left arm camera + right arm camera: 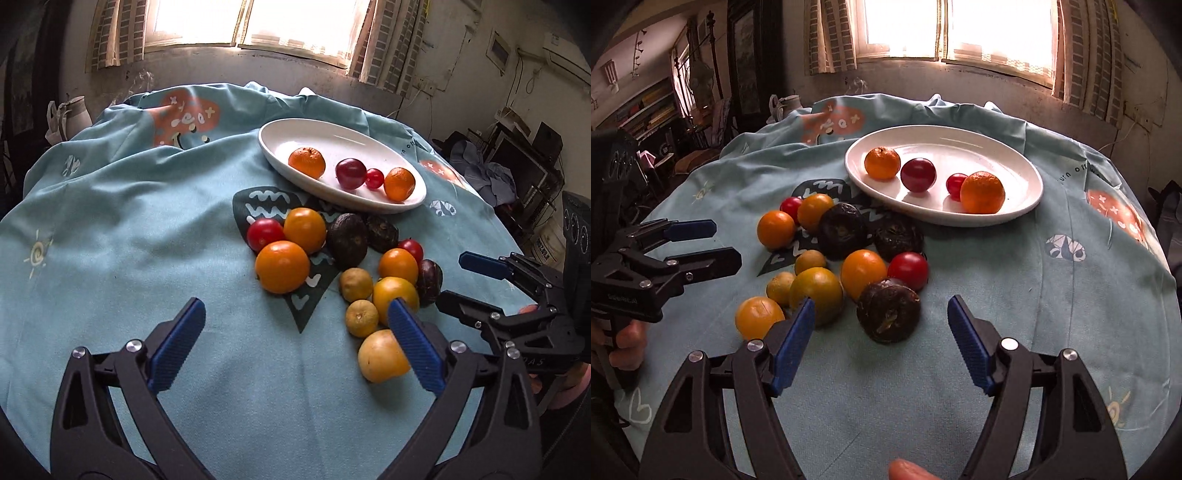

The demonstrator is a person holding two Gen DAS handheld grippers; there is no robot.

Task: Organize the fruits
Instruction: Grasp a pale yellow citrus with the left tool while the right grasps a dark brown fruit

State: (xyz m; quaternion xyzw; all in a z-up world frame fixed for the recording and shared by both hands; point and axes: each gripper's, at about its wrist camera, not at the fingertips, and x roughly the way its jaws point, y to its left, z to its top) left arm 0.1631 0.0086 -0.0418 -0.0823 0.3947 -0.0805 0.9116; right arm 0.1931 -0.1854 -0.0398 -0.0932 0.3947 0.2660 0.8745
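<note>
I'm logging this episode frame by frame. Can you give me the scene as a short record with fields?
surface: round table under a light blue cloth
plate: white oval plate, far side
on plate: two mandarins, large red fruit, small red fruit
off plate: orange, yellow, red and dark fruits piled on the cloth
left gripper: open, empty
right gripper: open, empty, near dark fruit

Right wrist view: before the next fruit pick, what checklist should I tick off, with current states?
1. Right gripper open, nothing between its fingers: ok.
2. Left gripper open and empty: ok.
3. White plate has free room beside its four fruits: ok.
4. Nearest dark fruit unobstructed from the front: ok.
5. It touches the orange fruit behind: cannot tell.
6. Blue tablecloth flat under the pile: ok.
</note>
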